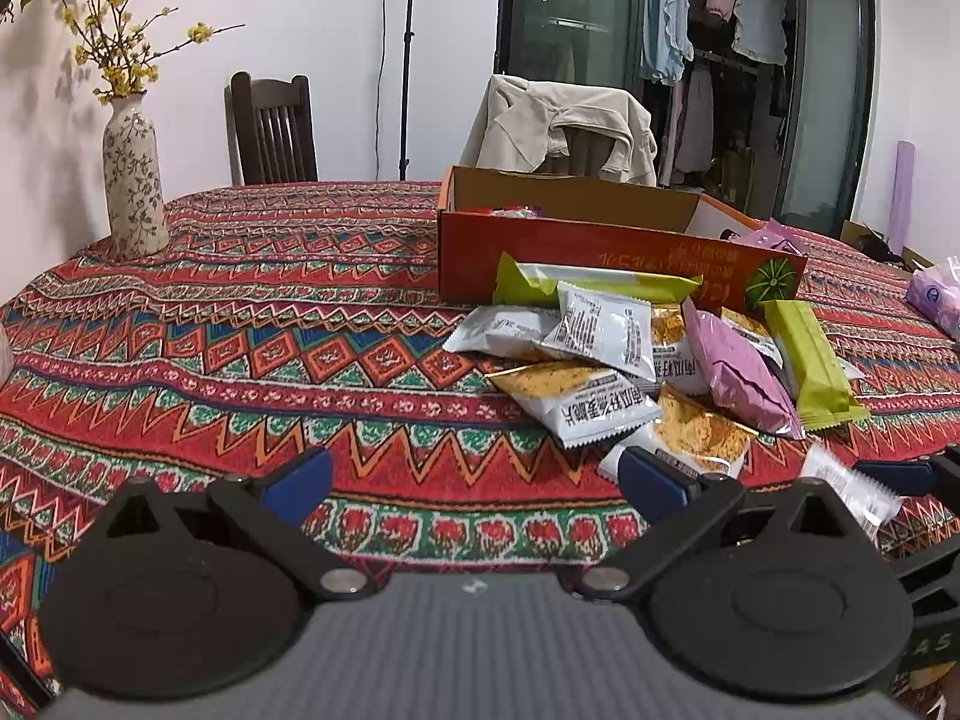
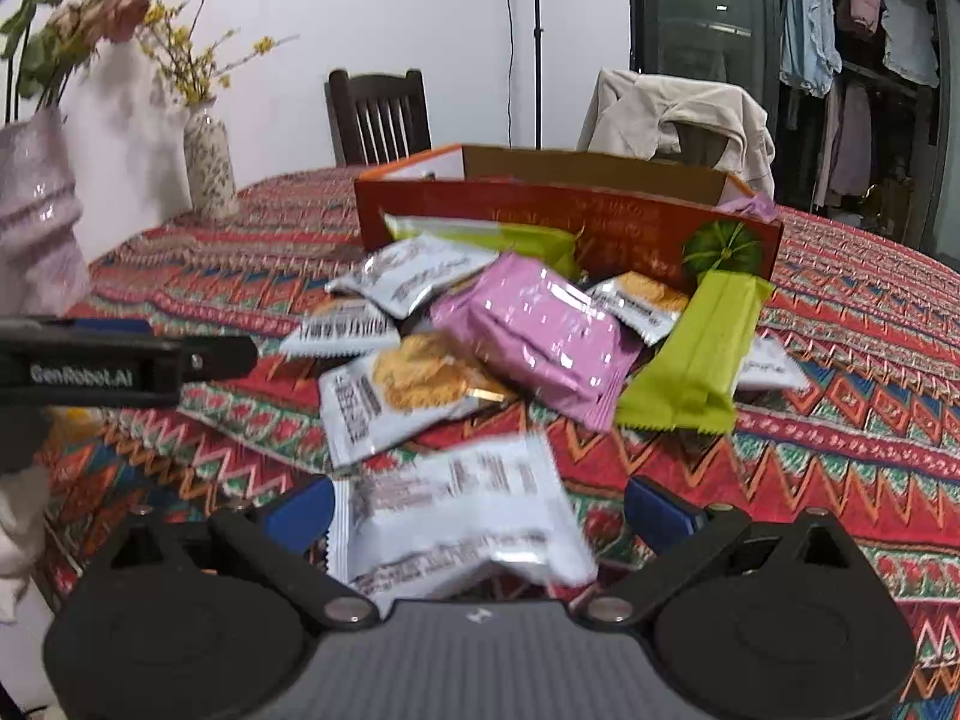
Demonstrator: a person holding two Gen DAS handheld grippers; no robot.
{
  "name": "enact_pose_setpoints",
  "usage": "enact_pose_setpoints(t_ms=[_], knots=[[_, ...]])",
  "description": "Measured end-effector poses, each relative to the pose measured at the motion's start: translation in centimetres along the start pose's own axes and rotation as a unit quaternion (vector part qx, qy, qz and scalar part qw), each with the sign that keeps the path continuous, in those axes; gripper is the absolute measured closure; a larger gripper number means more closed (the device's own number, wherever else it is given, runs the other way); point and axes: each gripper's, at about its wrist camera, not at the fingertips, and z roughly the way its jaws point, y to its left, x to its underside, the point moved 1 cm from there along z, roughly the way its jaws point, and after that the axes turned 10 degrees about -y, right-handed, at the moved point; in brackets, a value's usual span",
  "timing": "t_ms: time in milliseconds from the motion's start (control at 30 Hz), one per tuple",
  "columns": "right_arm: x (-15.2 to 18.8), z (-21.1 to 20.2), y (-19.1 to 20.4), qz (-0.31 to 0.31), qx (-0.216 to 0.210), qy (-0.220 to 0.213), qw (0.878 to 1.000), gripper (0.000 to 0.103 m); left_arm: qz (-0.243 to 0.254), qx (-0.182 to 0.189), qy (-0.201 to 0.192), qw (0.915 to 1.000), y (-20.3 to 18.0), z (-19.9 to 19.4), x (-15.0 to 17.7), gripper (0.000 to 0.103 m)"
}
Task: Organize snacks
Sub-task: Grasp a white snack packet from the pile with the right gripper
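Observation:
A pile of snack packets lies on the patterned tablecloth in front of an orange cardboard box (image 1: pixel 576 252) (image 2: pixel 540 210): white packets (image 1: pixel 606 330), a pink packet (image 1: pixel 735 372) (image 2: pixel 540 330) and green bars (image 1: pixel 810 360) (image 2: pixel 696 354). My left gripper (image 1: pixel 474 480) is open and empty, low over the cloth left of the pile. My right gripper (image 2: pixel 477 510) is open, with a blurred white packet (image 2: pixel 456 510) lying between its fingers; neither blue pad touches it. The packet also shows at the right of the left wrist view (image 1: pixel 852 486).
A floral vase (image 1: pixel 133 180) (image 2: pixel 207 165) with yellow flowers stands at the table's far left, a pale pink vase (image 2: pixel 36 216) nearer. Two chairs (image 1: pixel 273 126) stand behind the table, one draped with a beige jacket (image 1: pixel 564 126). A purple pack (image 1: pixel 936 294) lies at far right.

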Motion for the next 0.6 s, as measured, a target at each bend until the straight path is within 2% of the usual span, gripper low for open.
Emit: enact_pose_setpoints(t_ms=[100, 300, 333, 367, 600], knots=[[0.2, -0.1, 0.4, -0.012, 0.002, -0.006, 1.0, 0.007, -0.003, 0.0, 0.002, 1.0, 0.2, -0.1, 0.1, 0.0], [-0.1, -0.8, 0.4, -0.013, -0.006, -0.019, 1.0, 0.04, -0.005, 0.002, 0.006, 1.0, 0.3, -0.2, 0.2, 0.0], [-0.1, -0.9, 0.3, -0.011, -0.008, -0.022, 1.0, 0.05, -0.005, 0.003, 0.005, 1.0, 0.2, -0.2, 0.2, 0.0], [-0.1, -1.0, 0.2, -0.007, -0.012, -0.025, 1.0, 0.071, -0.005, 0.003, 0.006, 1.0, 0.2, -0.2, 0.2, 0.0], [-0.5, -1.9, -0.6, 0.007, -0.019, -0.055, 0.998, 0.076, 0.001, 0.011, 0.01, 0.9999, -0.8, 0.1, -0.1, 0.0]])
